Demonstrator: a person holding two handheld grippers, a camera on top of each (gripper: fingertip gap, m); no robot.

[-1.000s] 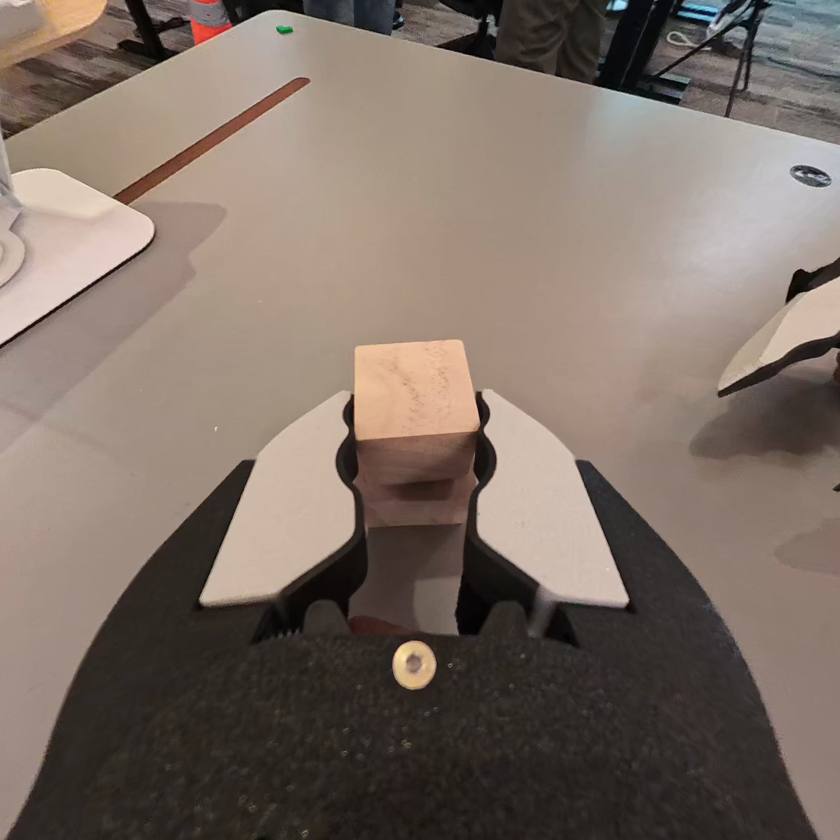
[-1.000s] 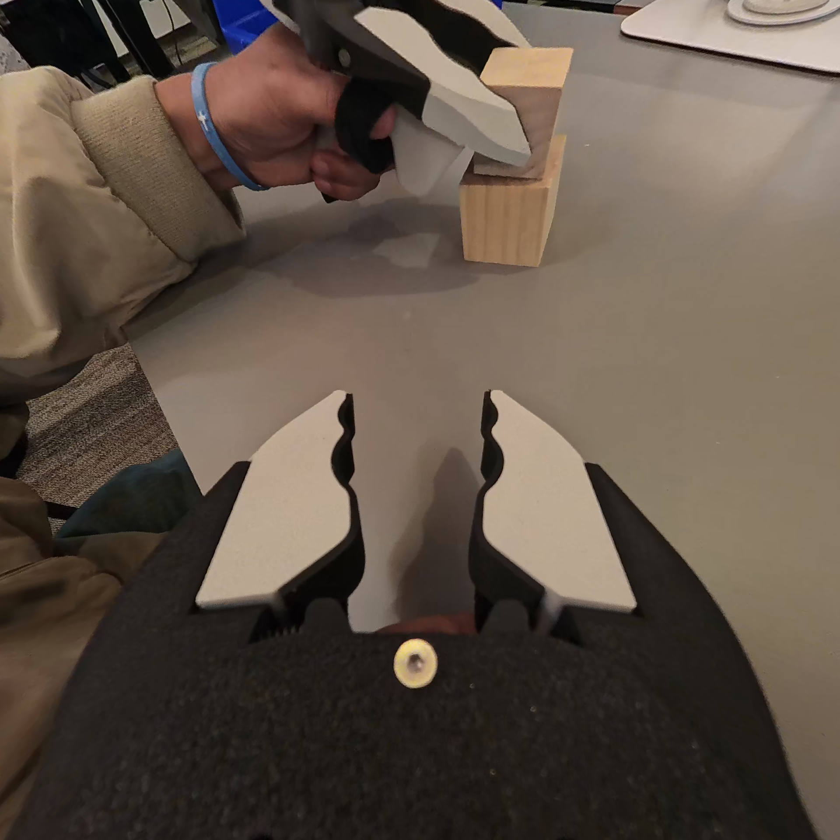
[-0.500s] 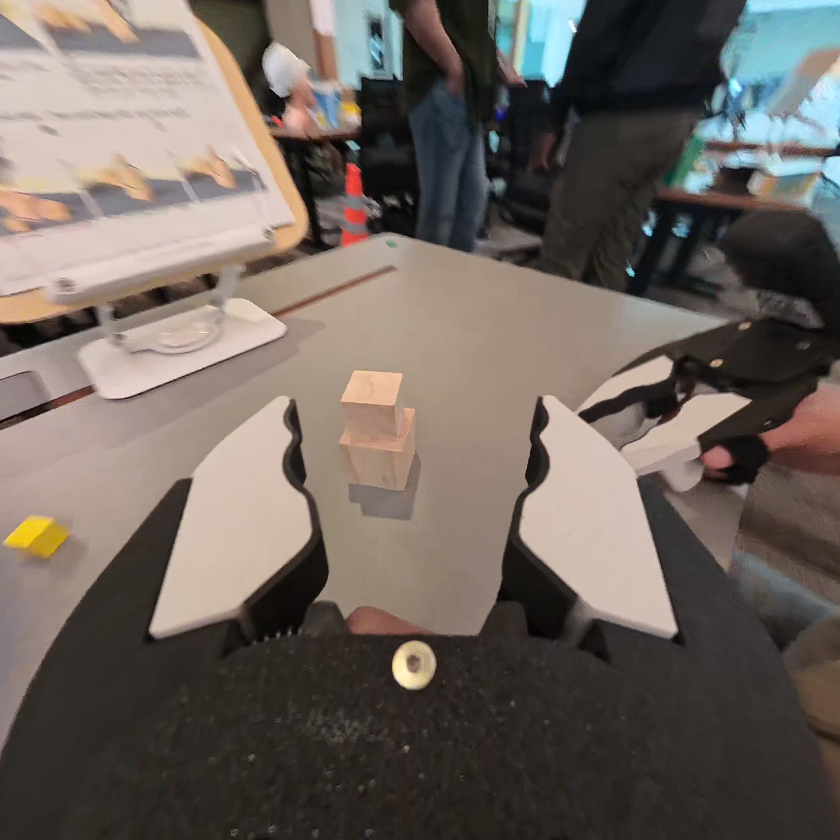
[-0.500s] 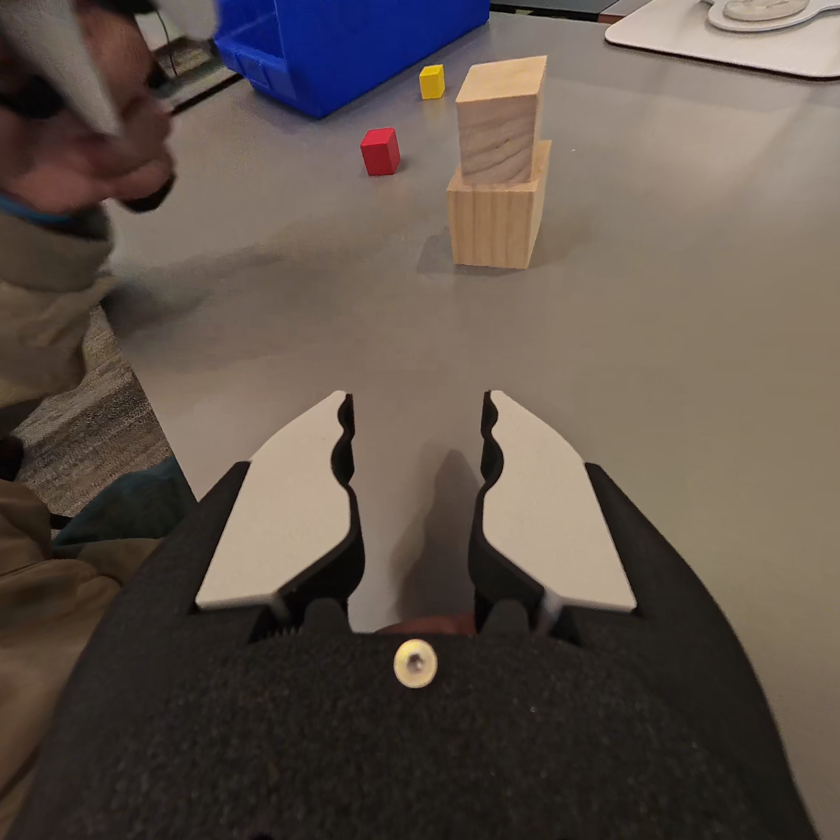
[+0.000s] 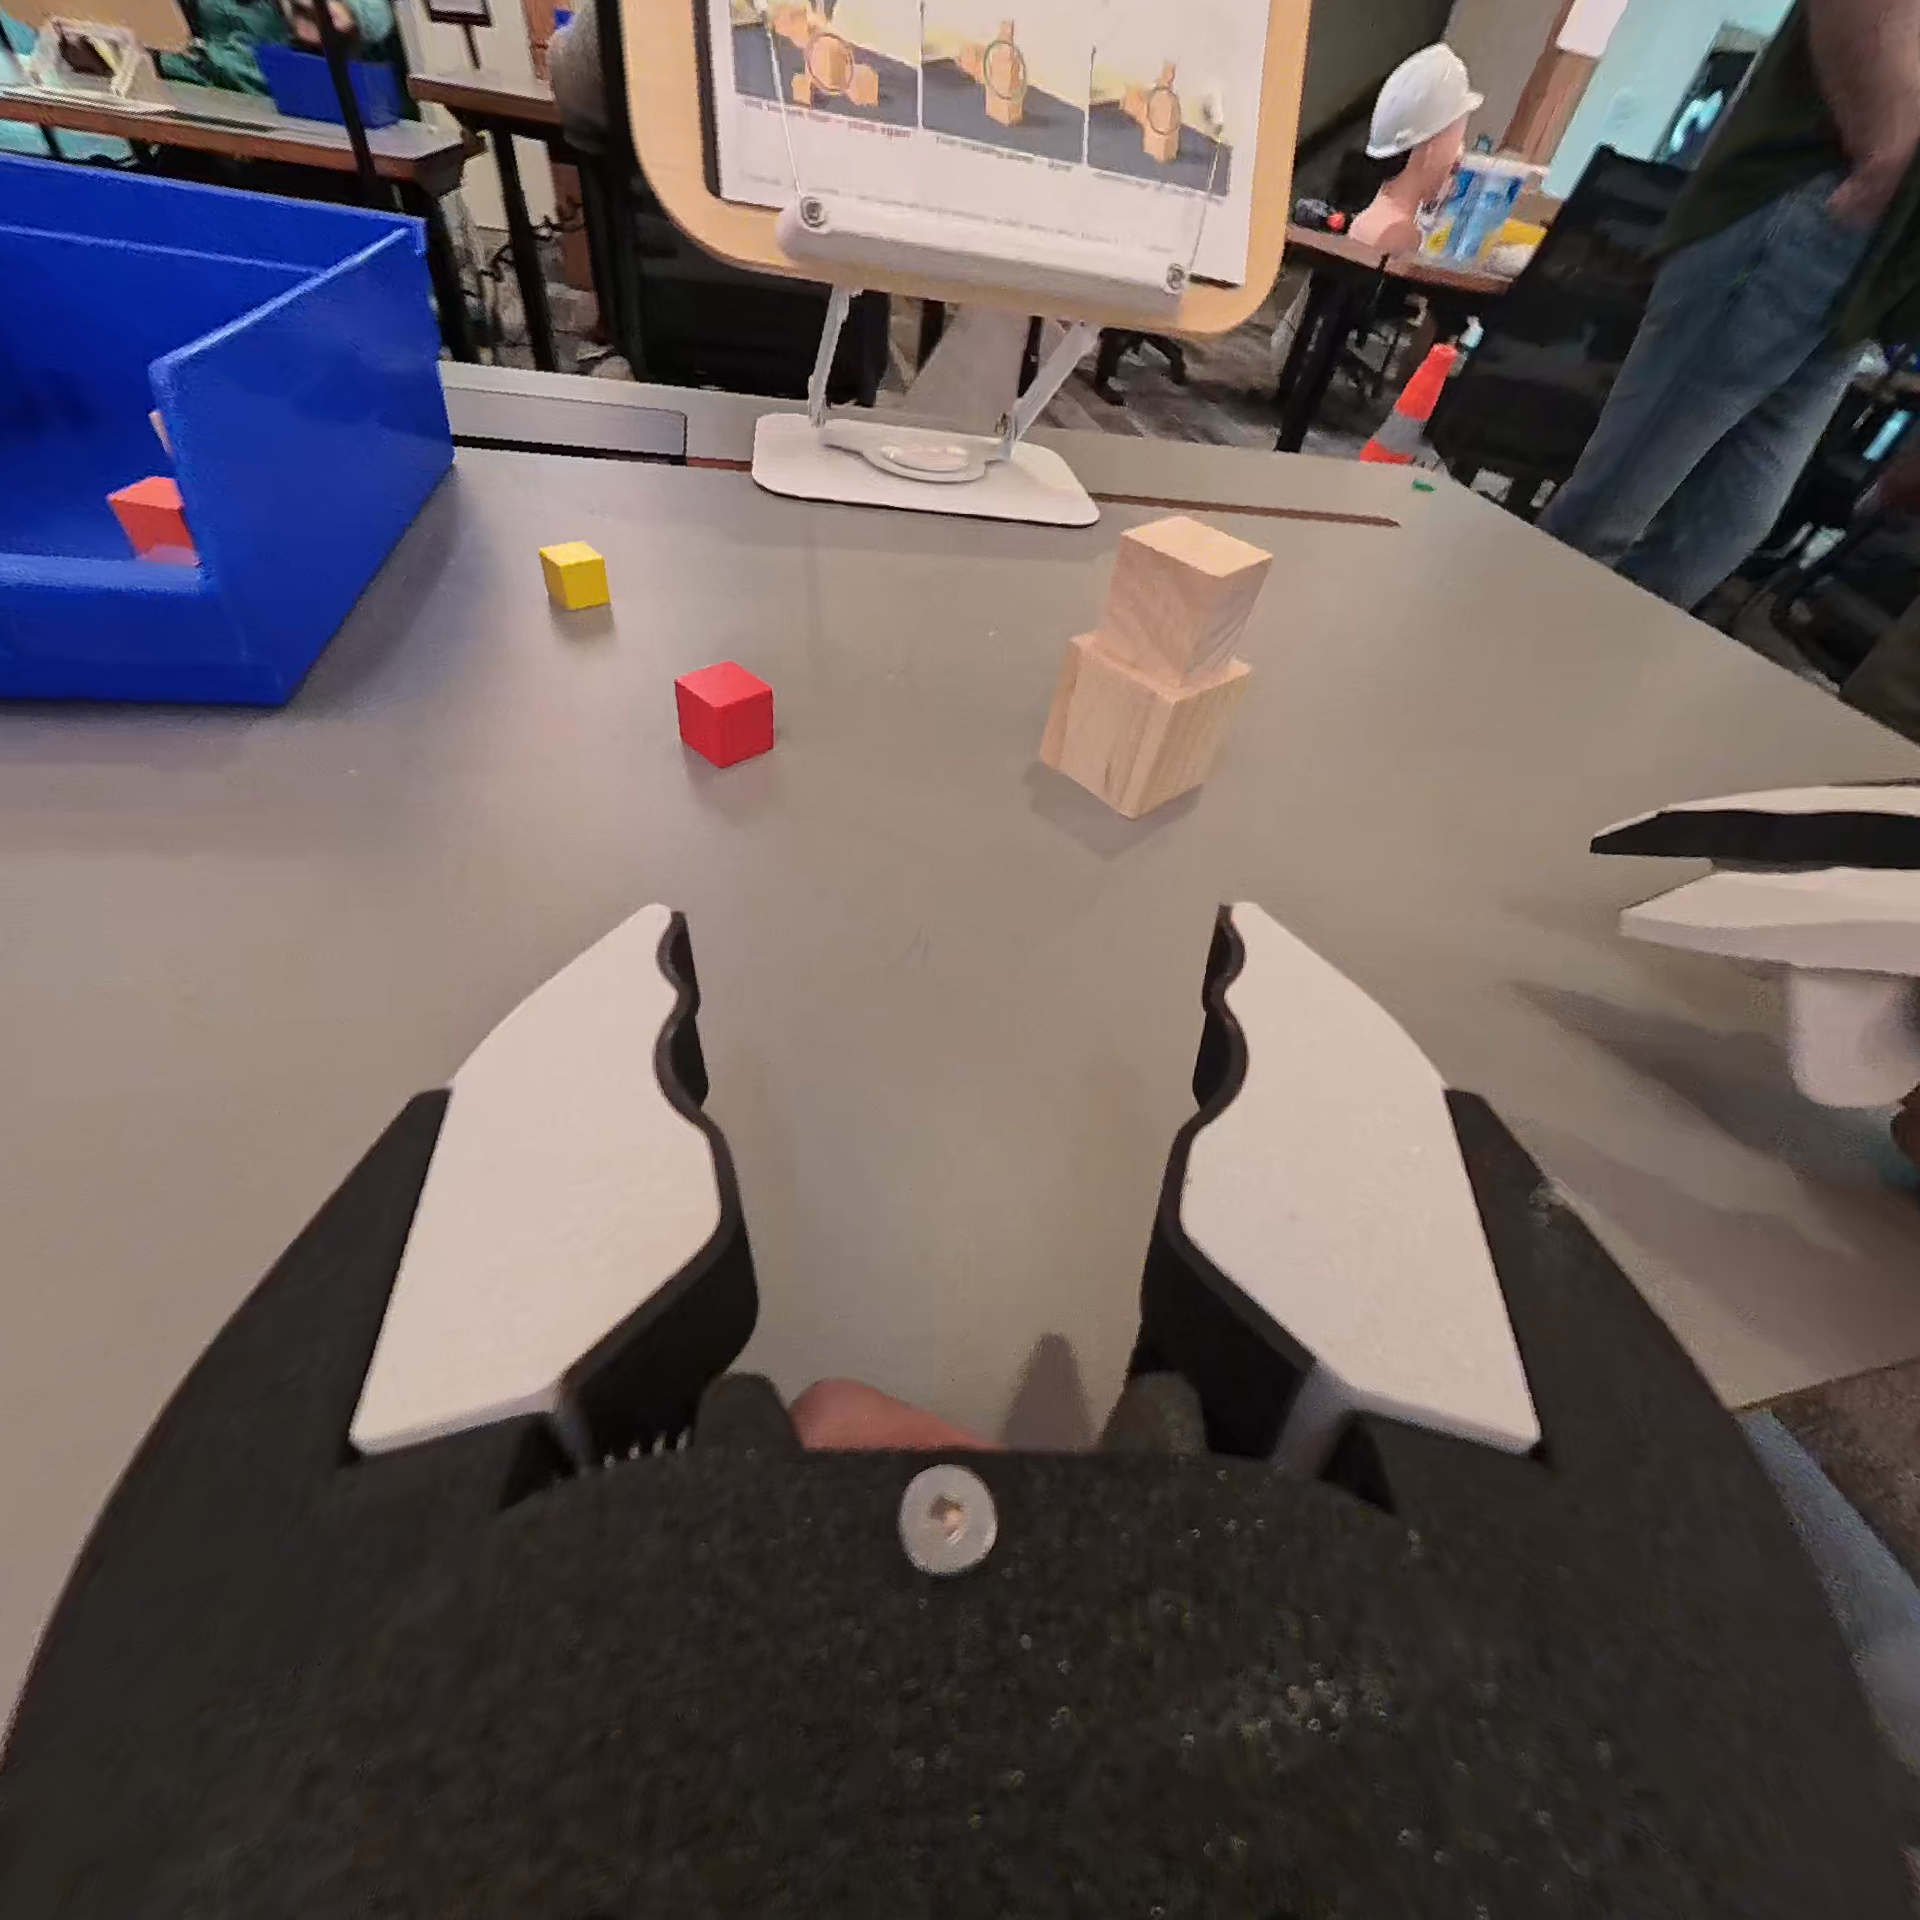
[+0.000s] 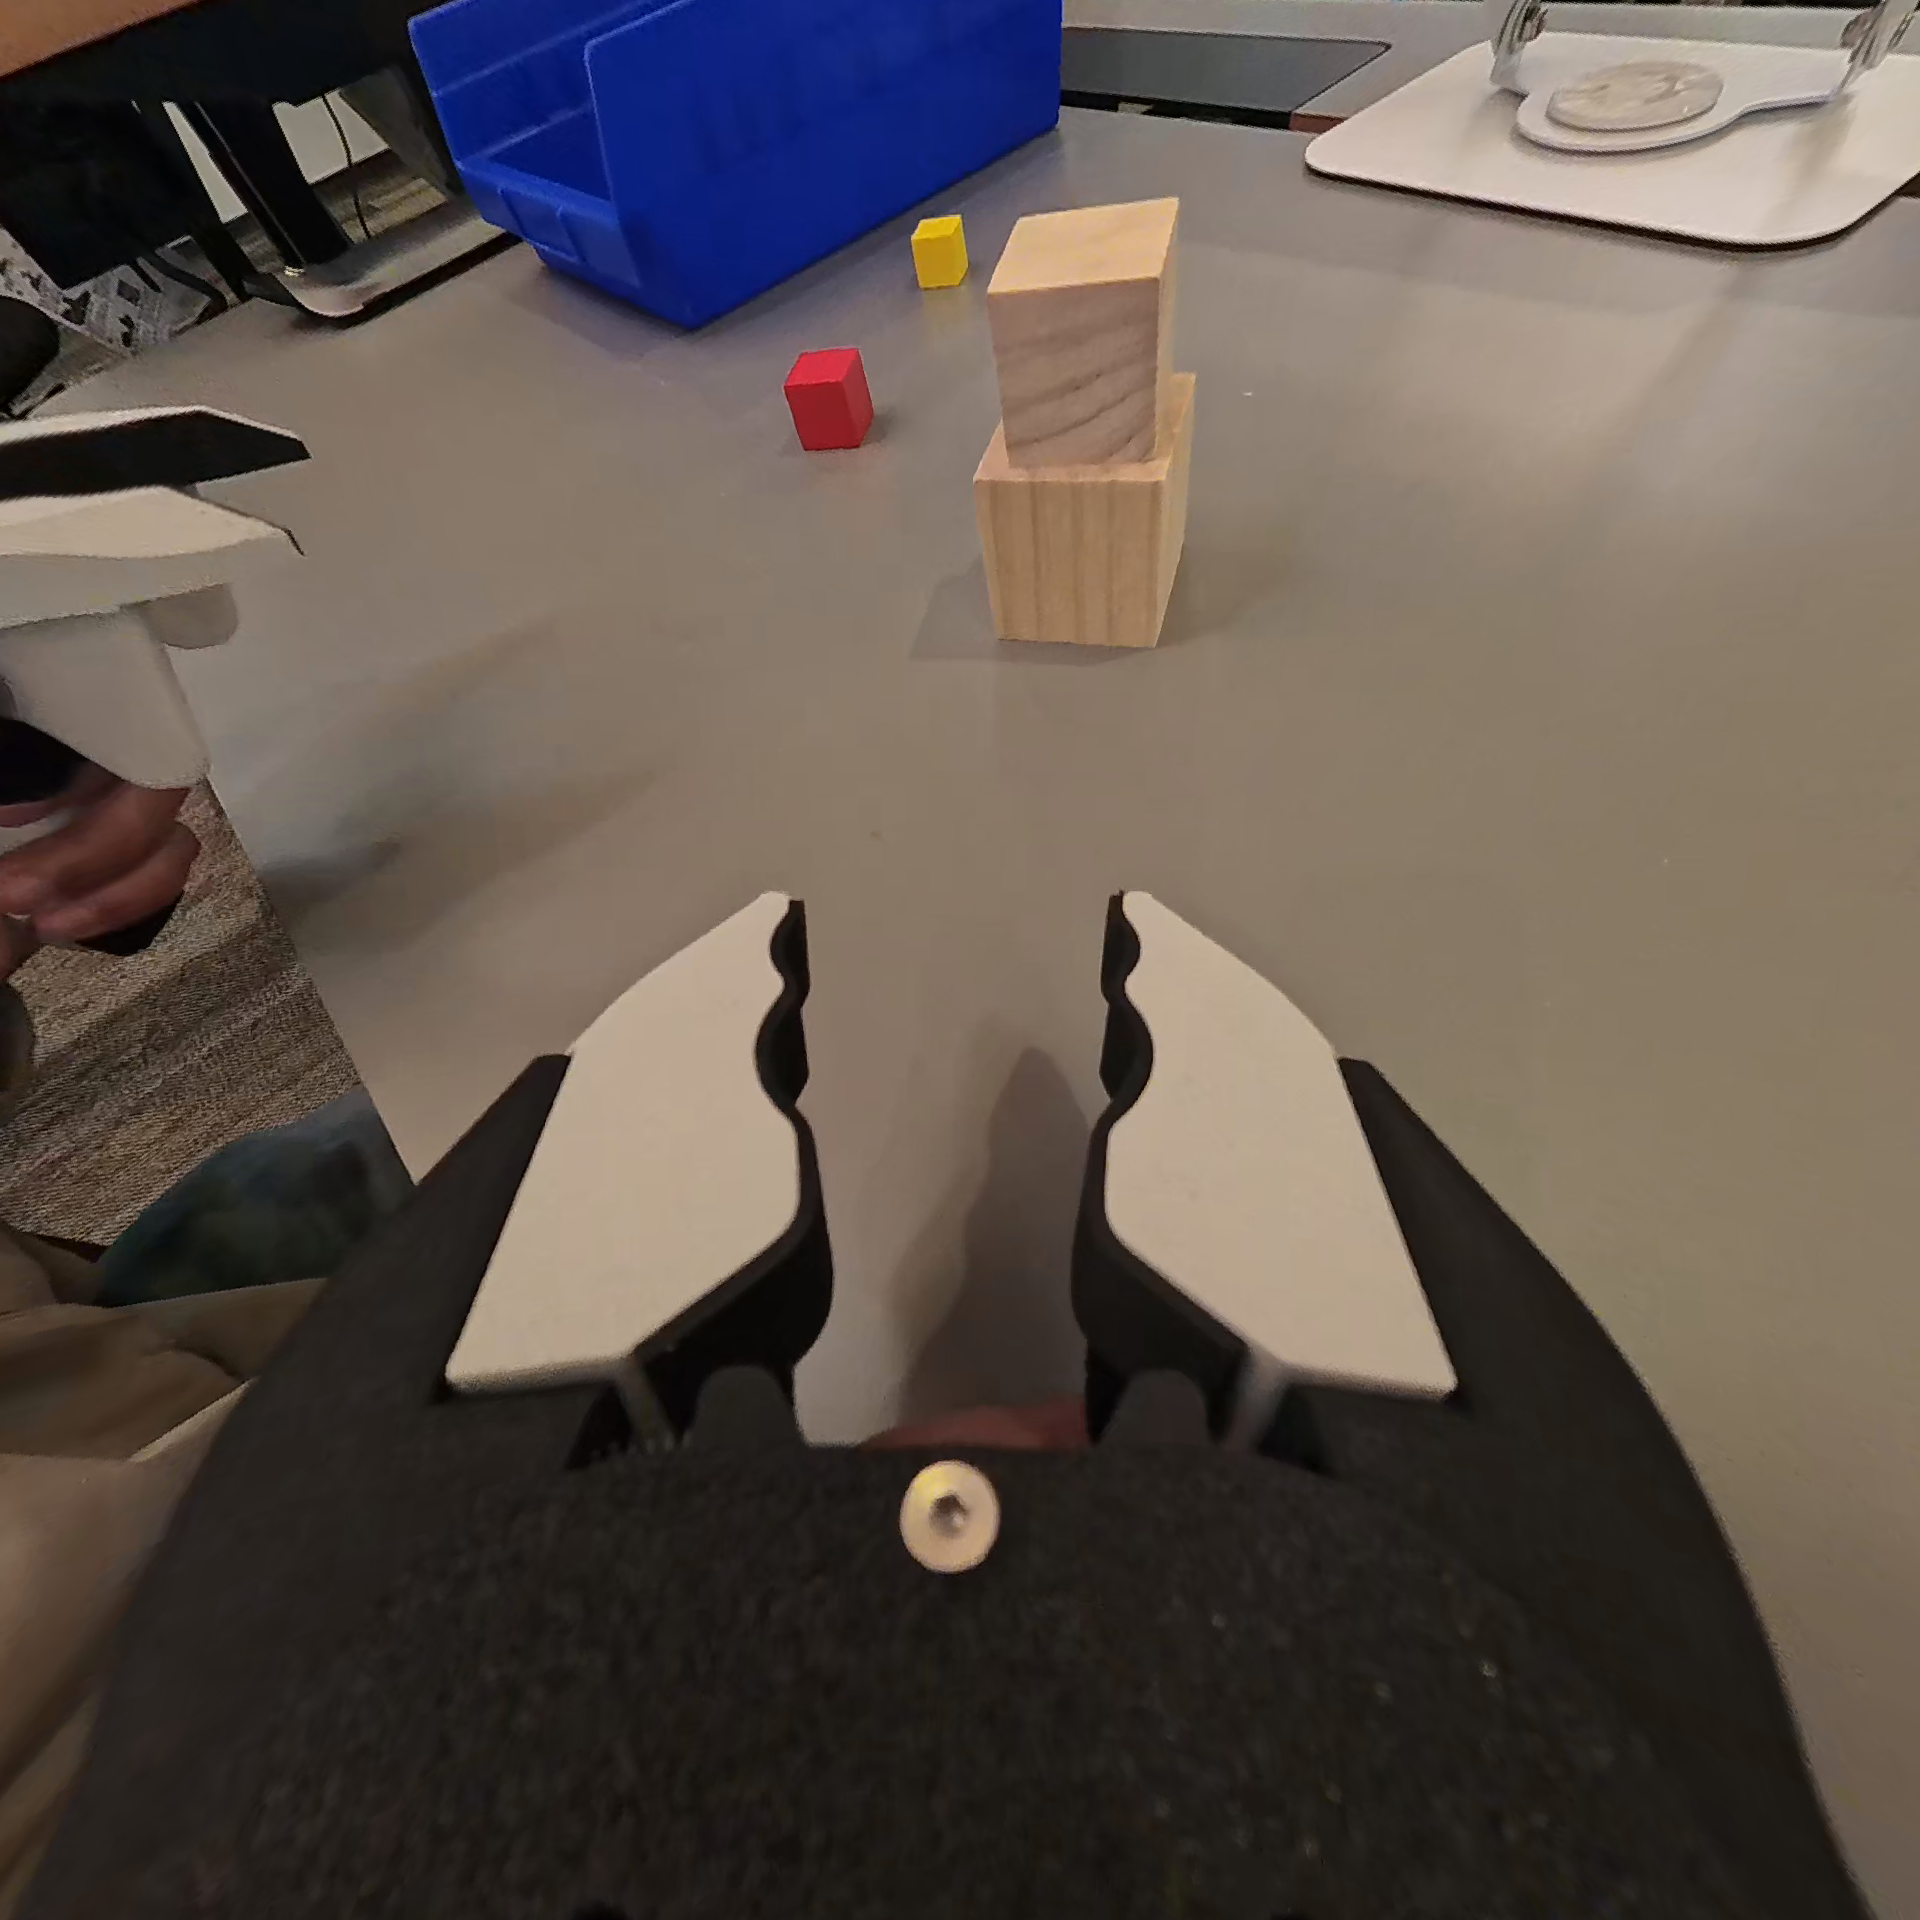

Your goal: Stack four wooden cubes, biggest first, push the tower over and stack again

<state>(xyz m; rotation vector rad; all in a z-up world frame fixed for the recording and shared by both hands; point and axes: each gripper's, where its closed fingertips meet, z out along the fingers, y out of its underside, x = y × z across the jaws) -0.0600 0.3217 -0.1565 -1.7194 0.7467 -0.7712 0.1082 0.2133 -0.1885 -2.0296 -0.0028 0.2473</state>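
Observation:
Two plain wooden cubes stand stacked on the grey table (image 5: 935, 1039): a larger bottom cube (image 5: 1138, 727) (image 6: 1081, 551) and a smaller one on top (image 5: 1184, 597) (image 6: 1081, 332), turned slightly. A red cube (image 5: 724, 713) (image 6: 828, 398) and a smaller yellow cube (image 5: 575, 575) (image 6: 939, 250) lie on the table to the stack's left. My left gripper (image 5: 951, 935) is open and empty, well short of the stack; it also shows at the left edge of the right wrist view (image 6: 156, 488). My right gripper (image 6: 954, 920) is open and empty; it shows at the right edge of the left wrist view (image 5: 1766, 873).
A blue bin (image 5: 301, 447) (image 6: 748, 135) stands at the far left with a red cube (image 5: 154, 516) inside. A board on a white stand (image 5: 925, 473) (image 6: 1621, 156) stands behind the stack. People stand beyond the table's far right. The table edge and carpet (image 6: 156, 1039) lie at my left.
My left gripper let go of the top wooden cube, opened wide and drew back from the stack, swinging left. The right gripper has hardly moved.

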